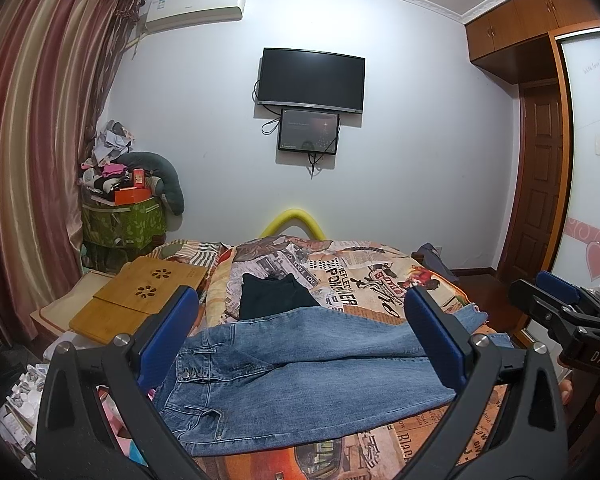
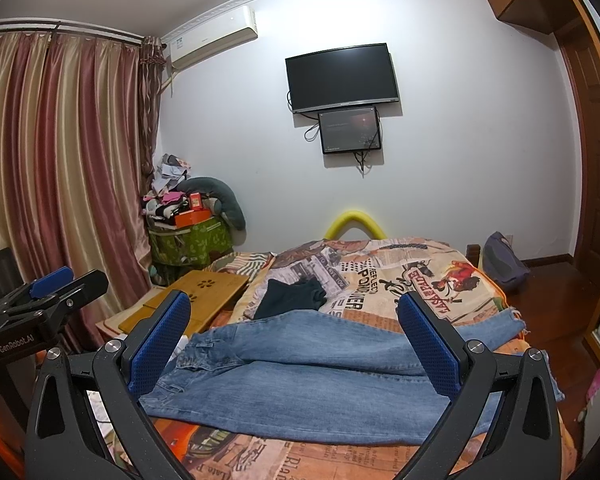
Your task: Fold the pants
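Blue jeans (image 1: 300,364) spread flat across bed (image 1: 360,280), on printed newspaper-pattern cover; waistband to left, leg hems to right, legs side by side and touching. Dark folded garment (image 1: 274,296) just beyond jeans, touching upper leg edge. Left tool (image 1: 300,340) held above jeans, blue pads (image 1: 168,336) wide apart, nothing gripped. Right tool (image 2: 296,340) likewise raised over jeans, pads spread, empty. Bamboo lap tray (image 1: 140,300) beside bed at left. TV (image 1: 312,78) on far wall.

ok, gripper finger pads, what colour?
Blue pads, dotted texture; right wrist view shows it best.
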`<action>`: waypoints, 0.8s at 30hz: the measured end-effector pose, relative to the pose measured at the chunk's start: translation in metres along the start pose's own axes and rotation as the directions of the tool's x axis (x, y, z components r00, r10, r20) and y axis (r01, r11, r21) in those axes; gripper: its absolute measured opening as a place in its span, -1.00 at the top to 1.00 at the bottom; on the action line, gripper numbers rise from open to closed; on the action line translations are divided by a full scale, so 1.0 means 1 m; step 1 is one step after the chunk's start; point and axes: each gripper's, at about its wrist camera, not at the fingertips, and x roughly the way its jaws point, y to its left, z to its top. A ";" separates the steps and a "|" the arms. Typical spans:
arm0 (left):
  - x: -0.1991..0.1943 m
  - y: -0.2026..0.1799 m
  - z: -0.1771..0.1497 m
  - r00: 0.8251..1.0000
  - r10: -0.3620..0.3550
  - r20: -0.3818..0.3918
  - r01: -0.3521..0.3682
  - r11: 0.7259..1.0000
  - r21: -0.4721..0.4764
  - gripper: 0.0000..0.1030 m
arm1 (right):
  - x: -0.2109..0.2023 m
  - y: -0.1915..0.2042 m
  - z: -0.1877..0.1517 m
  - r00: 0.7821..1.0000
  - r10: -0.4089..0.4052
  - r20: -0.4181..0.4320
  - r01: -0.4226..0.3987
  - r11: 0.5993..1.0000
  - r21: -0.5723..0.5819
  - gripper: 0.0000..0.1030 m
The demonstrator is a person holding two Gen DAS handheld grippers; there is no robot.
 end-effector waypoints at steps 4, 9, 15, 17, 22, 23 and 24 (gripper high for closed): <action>-0.001 0.001 0.000 1.000 -0.001 0.000 0.001 1.000 -0.002 -1.00 | 0.000 0.001 -0.001 1.000 -0.001 0.001 0.001 1.000 -0.001 -1.00; 0.000 -0.002 0.001 1.000 -0.002 -0.003 0.002 1.000 -0.004 -1.00 | 0.000 -0.001 0.000 1.000 -0.002 -0.003 0.002 1.000 -0.001 -1.00; 0.007 0.002 0.004 1.000 -0.012 -0.018 0.011 1.000 -0.017 -1.00 | 0.008 -0.005 -0.001 1.000 0.009 -0.022 -0.008 1.000 0.013 -1.00; 0.012 0.005 0.004 0.999 -0.025 -0.025 0.024 0.999 -0.027 -1.00 | 0.014 -0.005 -0.002 0.999 0.011 -0.034 -0.010 1.000 0.011 -1.00; 0.041 0.022 0.003 0.998 -0.022 -0.062 0.020 0.999 -0.036 -1.00 | 0.039 -0.018 -0.007 0.995 0.047 -0.093 -0.043 0.998 0.036 -1.00; 0.053 0.029 0.003 0.996 -0.028 -0.083 0.024 0.999 -0.043 -1.00 | 0.048 -0.021 -0.007 0.993 0.049 -0.106 -0.045 0.998 0.037 -1.00; 0.060 0.034 0.002 0.995 -0.033 -0.097 0.028 0.998 -0.050 -1.00 | 0.055 -0.024 -0.009 0.992 0.045 -0.117 -0.041 0.999 0.035 -1.00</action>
